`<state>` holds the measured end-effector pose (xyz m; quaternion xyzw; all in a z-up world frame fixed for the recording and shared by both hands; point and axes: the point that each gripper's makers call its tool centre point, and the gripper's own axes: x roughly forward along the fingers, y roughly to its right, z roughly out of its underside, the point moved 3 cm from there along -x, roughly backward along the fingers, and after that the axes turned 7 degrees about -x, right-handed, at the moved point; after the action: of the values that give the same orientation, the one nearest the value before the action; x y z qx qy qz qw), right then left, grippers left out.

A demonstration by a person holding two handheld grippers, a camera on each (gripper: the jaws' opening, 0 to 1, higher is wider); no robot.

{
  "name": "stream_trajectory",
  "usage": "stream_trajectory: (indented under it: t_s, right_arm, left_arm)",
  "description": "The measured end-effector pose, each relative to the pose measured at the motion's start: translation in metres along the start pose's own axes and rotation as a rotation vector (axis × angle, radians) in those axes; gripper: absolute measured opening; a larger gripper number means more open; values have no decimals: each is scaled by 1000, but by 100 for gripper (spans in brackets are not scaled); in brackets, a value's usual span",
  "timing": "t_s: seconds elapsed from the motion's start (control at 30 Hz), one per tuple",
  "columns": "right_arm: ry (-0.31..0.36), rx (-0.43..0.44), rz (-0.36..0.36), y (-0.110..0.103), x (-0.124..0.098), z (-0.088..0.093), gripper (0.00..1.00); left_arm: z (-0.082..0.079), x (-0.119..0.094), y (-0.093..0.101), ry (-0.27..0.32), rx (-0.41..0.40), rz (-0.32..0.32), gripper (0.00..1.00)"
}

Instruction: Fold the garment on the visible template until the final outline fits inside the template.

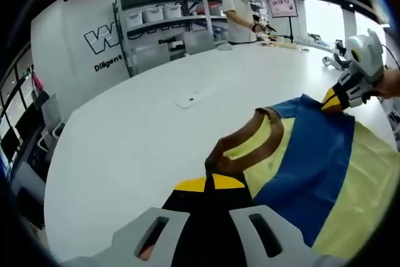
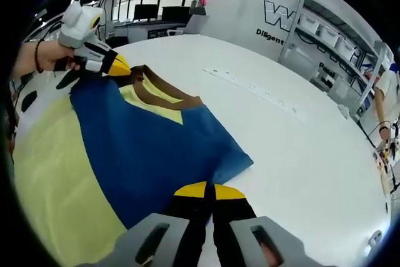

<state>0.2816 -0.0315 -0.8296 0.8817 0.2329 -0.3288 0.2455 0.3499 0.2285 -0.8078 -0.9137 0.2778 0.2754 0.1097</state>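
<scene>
Left tool (image 1: 209, 182): yellow-tipped jaws pressed together on the garment (image 1: 312, 173) at its brown neckband (image 1: 247, 148), at the near end of the collar as the left gripper view has it.
Right tool (image 2: 209, 191): jaws pressed together on the blue cloth at the garment's near edge in the right gripper view; the same tool appears in the left gripper view (image 1: 334, 101) at the far blue corner, held by a hand (image 1: 390, 82).
Garment: a shirt in blue and pale yellow bands, spread on the white desk (image 1: 137, 136), both tools gripping its top edge on either side of the neck opening.
Direction: the collar end lies between the two tools; the long axis appears to run away from that edge through the yellow band toward the hem, which I cannot see fully.
Template: I cannot make out a template outline under the cloth.
Risk: if one tool rises or travels faster than the other, the fold would likely skew and the outline overrun the template; a thin pinch could also slip off the neckband.
Beyond: shelves (image 1: 165, 23) with bins and a person (image 1: 240, 10) stand past the desk's far edge.
</scene>
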Motion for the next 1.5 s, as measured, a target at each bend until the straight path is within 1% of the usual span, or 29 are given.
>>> stream_trajectory:
  t_s: [0.2,0.33,0.4,0.43,0.47,0.53,0.6,0.67,0.83,0.9,0.97,1.0,1.13,1.2,1.23,1.33,1.5]
  right_arm:
    - [-2,-3,9,8,0,3,0]
    - [-5,-23,3,14,2,7,0]
    - [-6,-23,5,18,2,9,0]
    - [-11,-16,9,21,2,10,0]
    - [-11,-15,7,22,2,10,0]
    - [-9,-28,3,24,2,10,0]
    - [-10,-66,3,26,3,10,0]
    - [-9,-64,5,30,4,12,0]
    - [-9,-57,13,40,5,16,0]
    - [-8,-55,14,43,5,17,0]
    - [-4,-33,15,46,4,19,0]
    - [-4,-34,17,47,4,20,0]
    - [-1,-54,23,54,4,23,0]
    - [5,-30,25,58,4,24,0]
    - [5,-36,24,58,4,25,0]
    - [3,-62,26,62,5,26,0]
    - [9,-61,23,68,2,32,0]
  left_arm:
    - [-4,3,7,0,5,-3,2]
    - [-8,7,11,2,5,-9,2]
    - [-9,10,16,4,5,12,2]
    - [-9,11,17,-9,7,22,2]
    - [-11,11,17,-4,8,13,2]
    - [-13,12,16,2,2,11,2]
    - [-14,14,19,-1,7,10,2]
    - [-15,15,22,3,22,13,2]
    - [-15,19,30,-1,28,18,2]
    - [-16,21,36,-7,77,34,2]
    - [-17,22,37,-6,71,29,2]
    - [-19,23,39,-1,53,30,2]
    - [-20,26,44,-5,61,34,2]
    - [-22,27,46,-11,47,36,2]
    - [-23,28,48,-17,35,38,2]
    - [-27,30,50,-13,42,35,2]
    - [-28,36,53,-14,41,32,2]
